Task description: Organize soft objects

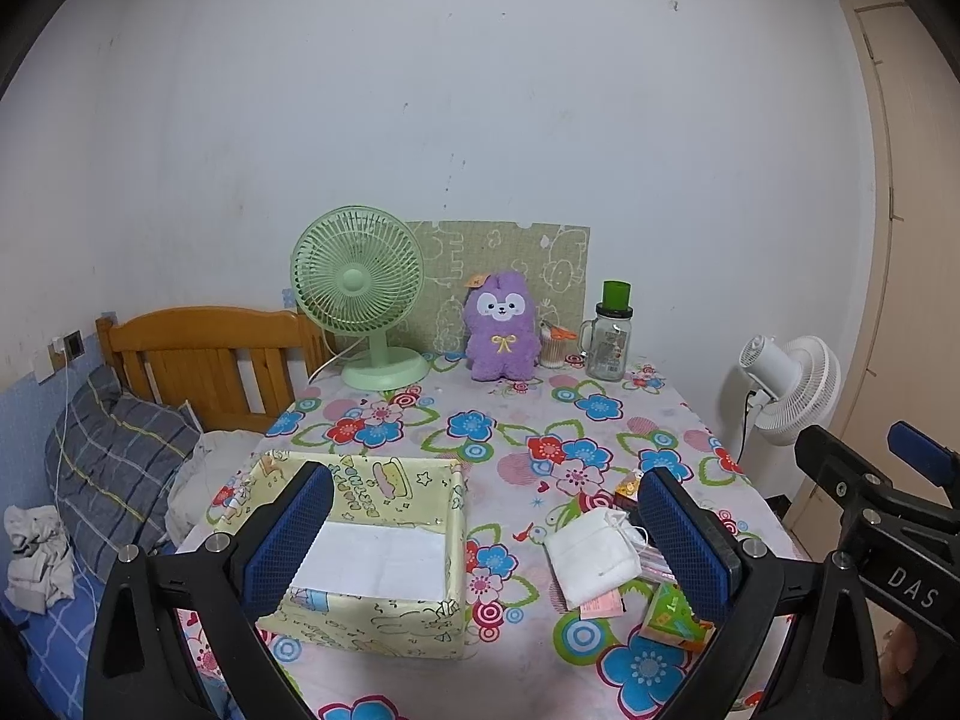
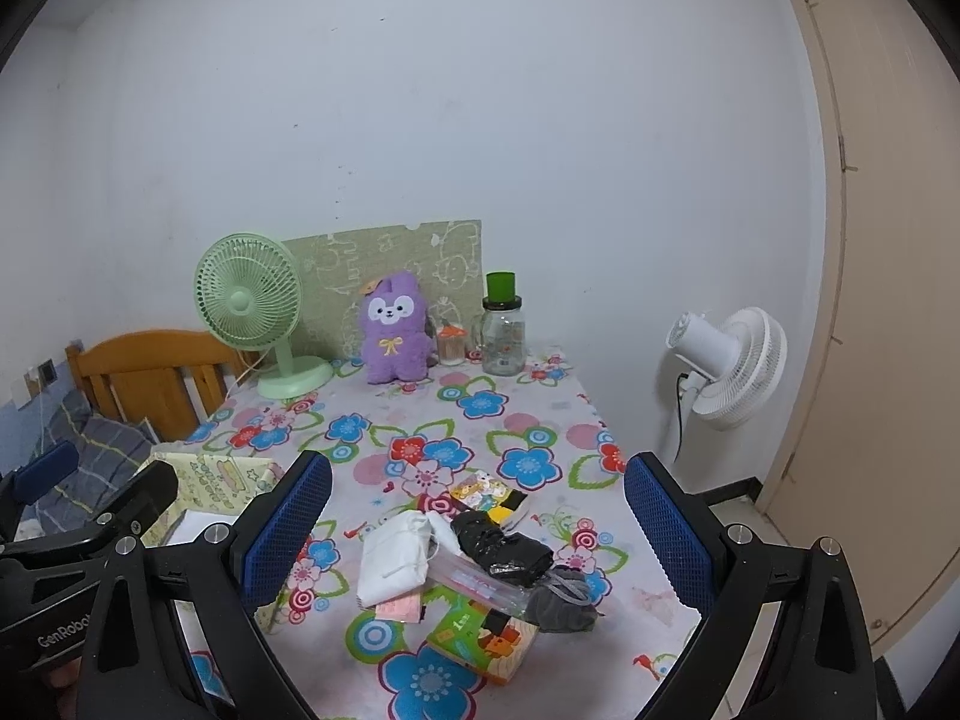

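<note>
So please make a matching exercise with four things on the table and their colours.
Things:
1. desk fan
2. plush toy
3. fabric box
4. folded cloth

Colours:
A. white
B. pale yellow with cartoon prints
C. purple
D. light green

Pairs: 1-D, 2-C, 3-B, 4-A

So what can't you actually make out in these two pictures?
- Yellow cartoon-print fabric box: left wrist view, the left gripper finger hides one corner; right wrist view, mostly behind the other gripper.
- Black crumpled plastic bag: missing from the left view, behind a finger.
- Clear glass jar: label too small to read.
- Green printed carton: partly buried under the pile.
</note>
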The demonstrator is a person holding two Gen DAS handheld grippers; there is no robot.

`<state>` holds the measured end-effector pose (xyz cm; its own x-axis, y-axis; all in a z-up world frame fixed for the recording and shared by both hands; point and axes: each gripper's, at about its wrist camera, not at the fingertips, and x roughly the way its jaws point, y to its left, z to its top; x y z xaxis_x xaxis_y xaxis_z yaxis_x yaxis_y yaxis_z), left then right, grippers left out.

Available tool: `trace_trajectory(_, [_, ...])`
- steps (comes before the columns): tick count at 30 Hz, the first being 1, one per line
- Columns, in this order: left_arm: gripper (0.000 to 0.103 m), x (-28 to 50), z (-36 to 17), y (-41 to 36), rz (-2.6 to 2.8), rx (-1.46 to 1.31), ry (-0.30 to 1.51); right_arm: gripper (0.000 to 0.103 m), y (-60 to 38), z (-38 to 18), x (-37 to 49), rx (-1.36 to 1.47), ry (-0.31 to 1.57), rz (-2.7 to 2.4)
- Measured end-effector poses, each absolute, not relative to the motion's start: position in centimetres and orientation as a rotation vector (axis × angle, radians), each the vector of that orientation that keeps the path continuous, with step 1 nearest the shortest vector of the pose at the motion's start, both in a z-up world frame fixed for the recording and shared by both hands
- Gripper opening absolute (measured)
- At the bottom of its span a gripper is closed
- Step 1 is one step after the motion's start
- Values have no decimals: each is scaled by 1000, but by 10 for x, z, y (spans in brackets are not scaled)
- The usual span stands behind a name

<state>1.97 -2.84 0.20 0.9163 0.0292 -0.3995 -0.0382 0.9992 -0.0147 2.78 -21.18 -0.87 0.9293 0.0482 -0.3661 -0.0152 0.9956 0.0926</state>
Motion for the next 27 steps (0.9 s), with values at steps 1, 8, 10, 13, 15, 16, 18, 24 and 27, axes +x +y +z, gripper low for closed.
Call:
trace_trajectory(1, [102, 20, 2, -29, 36, -21, 409, 99, -212, -9, 29, 89, 379, 35])
trace_trajectory(8, [102, 32, -9, -33, 27, -29, 431, 99, -214, -18, 40, 74, 388, 32])
trace_trajectory(10, [102, 39, -14, -36, 22, -26, 448, 99, -216, -23, 45, 66, 395, 23])
trace_trajectory(13, [101, 50, -22, -43, 19, -11, 471, 99, -220, -31, 55, 69, 410, 16])
trace_trajectory(15, [99, 58, -28, -49, 18, 3, 483, 97, -225, -37, 63, 80, 426, 19])
trace_trajectory(16, [99, 59, -30, -50, 17, 6, 489, 96, -228, -40, 67, 86, 434, 20])
trace_trajectory(18, [99, 65, -34, -55, 9, 7, 501, 96, -233, -45, 74, 92, 446, 24])
trace_trajectory(24, [96, 87, -47, -75, -14, 22, 536, 94, -247, -60, 96, 104, 483, 19])
trace_trajectory(27, [96, 98, -56, -83, -28, 25, 567, 94, -254, -70, 105, 111, 503, 8])
